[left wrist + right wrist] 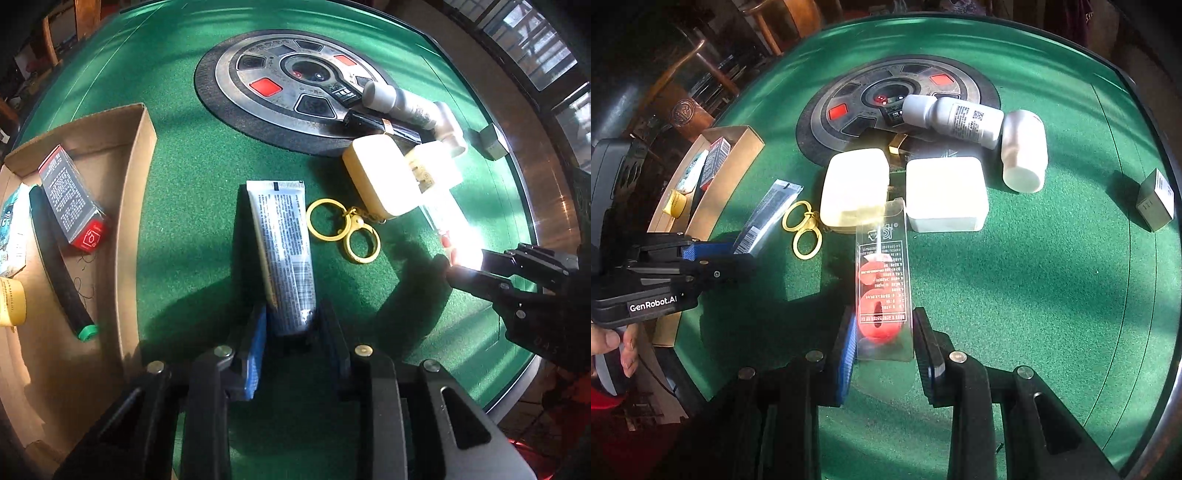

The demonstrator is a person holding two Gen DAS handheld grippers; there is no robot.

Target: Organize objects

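A silver-white tube [282, 236] with black print lies on the green felt table [192, 177]. My left gripper [293, 317] is shut on its cap end; the right wrist view also shows this gripper [738, 254] on the tube [768, 210]. My right gripper [884, 328] is shut on a clear plastic pack [882, 273] with a red number candle inside, tilted up off the felt. In the left wrist view the pack [450, 221] is washed out by glare. A cardboard tray [140, 147] sits left of the tube.
The tray holds a grey-and-red box [70, 199], a black tube with a green cap [59, 266] and a yellow jar [11, 302]. Nearby lie a cream case [853, 184] with yellow rings [801, 229], a white box [945, 192], two white bottles [953, 118], a grey box [1156, 199] and a round panel [291, 85].
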